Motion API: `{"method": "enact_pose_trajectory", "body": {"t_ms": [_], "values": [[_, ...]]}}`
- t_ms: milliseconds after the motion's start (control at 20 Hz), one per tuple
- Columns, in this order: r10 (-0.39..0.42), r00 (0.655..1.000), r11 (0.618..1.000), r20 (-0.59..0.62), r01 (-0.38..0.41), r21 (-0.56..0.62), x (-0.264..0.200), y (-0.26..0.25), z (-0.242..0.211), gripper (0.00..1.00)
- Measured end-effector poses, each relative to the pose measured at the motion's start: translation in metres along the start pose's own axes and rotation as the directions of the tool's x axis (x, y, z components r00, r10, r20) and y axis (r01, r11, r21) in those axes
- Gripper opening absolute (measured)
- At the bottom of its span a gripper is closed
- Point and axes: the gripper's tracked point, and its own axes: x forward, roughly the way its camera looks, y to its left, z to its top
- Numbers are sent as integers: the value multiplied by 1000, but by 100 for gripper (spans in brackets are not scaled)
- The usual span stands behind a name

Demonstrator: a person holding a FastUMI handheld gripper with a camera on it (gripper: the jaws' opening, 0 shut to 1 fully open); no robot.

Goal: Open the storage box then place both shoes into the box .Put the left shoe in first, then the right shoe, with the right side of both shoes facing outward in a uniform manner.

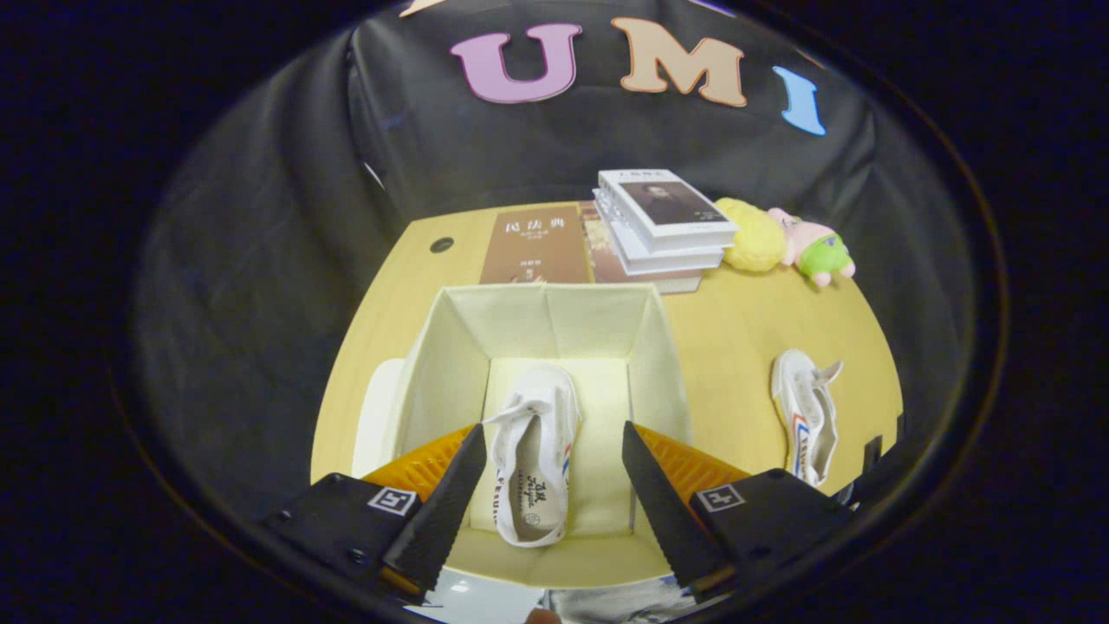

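An open cream fabric storage box [450, 347] stands on the wooden table just below and ahead of my fingers. One white canvas shoe [533, 451] lies on the box floor, toward its left side, heel nearest me and toe pointing away. It sits between my two fingers but well below them, untouched. My gripper [554, 442] hovers above the box's near rim, open, with nothing held. The other white shoe [807, 416], with red and blue stripes, lies on the table to the right of the box.
The box's lid [374, 416] lies flat against its left side. Beyond the box are a brown book [535, 247], a stack of white books [663, 221] and plush toys [784, 243] at the table's far right. Black cloth walls close the booth.
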Motion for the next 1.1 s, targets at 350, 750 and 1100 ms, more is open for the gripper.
{"method": "enact_pose_trajectory", "body": {"t_ms": [350, 750, 1100], "values": [[-211, 970, 977, 116, 214, -16, -48, -129, 6, 100], [-449, 894, 893, -1, 449, -30, -14, -275, -49, 100], [-557, 816, 831, -155, 548, -99, 13, -357, -96, 98]]}}
